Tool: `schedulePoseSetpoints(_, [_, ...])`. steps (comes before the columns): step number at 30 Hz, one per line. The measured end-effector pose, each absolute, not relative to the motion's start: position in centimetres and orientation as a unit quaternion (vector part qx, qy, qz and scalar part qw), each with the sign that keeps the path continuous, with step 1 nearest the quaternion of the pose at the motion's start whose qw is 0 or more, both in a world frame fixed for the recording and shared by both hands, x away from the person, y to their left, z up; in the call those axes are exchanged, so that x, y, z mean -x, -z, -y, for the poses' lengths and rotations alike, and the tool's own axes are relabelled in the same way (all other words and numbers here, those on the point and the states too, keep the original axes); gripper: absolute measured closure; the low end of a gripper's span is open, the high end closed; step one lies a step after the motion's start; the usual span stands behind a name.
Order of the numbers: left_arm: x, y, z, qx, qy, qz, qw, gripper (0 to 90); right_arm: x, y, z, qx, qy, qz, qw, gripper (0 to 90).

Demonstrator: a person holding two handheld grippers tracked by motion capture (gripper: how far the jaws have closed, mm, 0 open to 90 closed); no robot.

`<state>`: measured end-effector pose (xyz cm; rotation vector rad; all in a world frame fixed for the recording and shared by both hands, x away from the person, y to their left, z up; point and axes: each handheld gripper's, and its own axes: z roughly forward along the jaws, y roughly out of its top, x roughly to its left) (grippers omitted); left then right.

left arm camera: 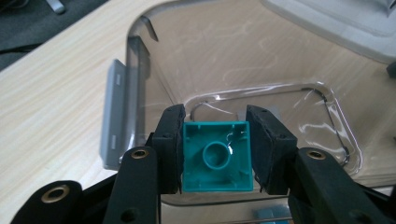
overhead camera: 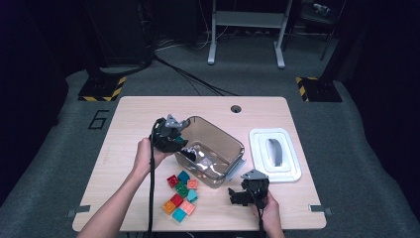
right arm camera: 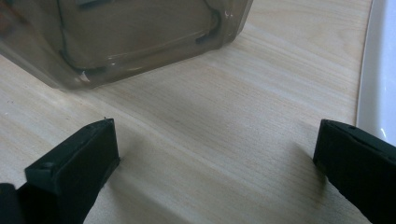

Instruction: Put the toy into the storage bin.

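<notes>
My left gripper [overhead camera: 185, 151] reaches over the near-left rim of a clear plastic bin [overhead camera: 225, 134] and is shut on a teal brick [left arm camera: 217, 156]. The brick's hollow underside faces the camera, both pads pressed on its sides, and it hangs above the bin's floor [left arm camera: 261, 60]. My right gripper [overhead camera: 233, 194] rests low on the table near the front edge, just before the bin's near corner [right arm camera: 140, 37]. Its jaws stand wide open with bare wood between them [right arm camera: 215, 154].
Several loose bricks [overhead camera: 181, 196] in red, green, orange and teal lie on the wooden table [overhead camera: 148, 109] in front of the bin. The bin's white lid [overhead camera: 275, 153] lies flat to its right, close beside the right gripper [right arm camera: 380, 70].
</notes>
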<state>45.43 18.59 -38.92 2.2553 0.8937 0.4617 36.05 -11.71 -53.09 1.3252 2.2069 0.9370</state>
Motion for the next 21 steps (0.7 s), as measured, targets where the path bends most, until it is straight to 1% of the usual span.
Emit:
schedulePoseSetpoints(5, [-45.3,39.2,-18.7,-0.864,-0.159,-0.351,0.324,58.5,-36.0,53.1,11.7,-0.474,-0.335,-0.789,0.200,0.0])
schedulePoseSetpoints(9, [-45.3,39.1,-18.9,-0.864,-0.158,-0.349,0.325,58.0,-36.0,53.1,11.7,-0.474,-0.335,-0.789,0.200,0.0])
schedulePoseSetpoints(11, [-45.3,39.1,-18.9,-0.864,-0.158,-0.351,0.324,56.4,-36.0,53.1,11.7,-0.474,-0.335,-0.789,0.200,0.0])
schedulePoseSetpoints(12, [-45.3,39.1,-19.0,-0.864,-0.157,-0.353,0.323,54.6,-36.0,53.1,11.7,-0.474,-0.335,-0.789,0.200,0.0])
schedulePoseSetpoints(15, [-45.1,39.1,-19.1,-0.858,-0.159,-0.362,0.328,43.2,-36.0,53.1,11.7,-0.474,-0.335,-0.789,0.200,0.0])
schedulePoseSetpoints(19, [-44.5,38.7,-19.7,-0.856,-0.165,-0.359,0.334,32.4,-36.0,53.1,11.7,-0.474,-0.335,-0.789,0.200,0.0])
schedulePoseSetpoints(21, [-43.6,38.2,-20.1,-0.853,-0.177,-0.356,0.340,26.7,-36.1,53.1,11.7,-0.474,-0.335,-0.789,0.200,0.0])
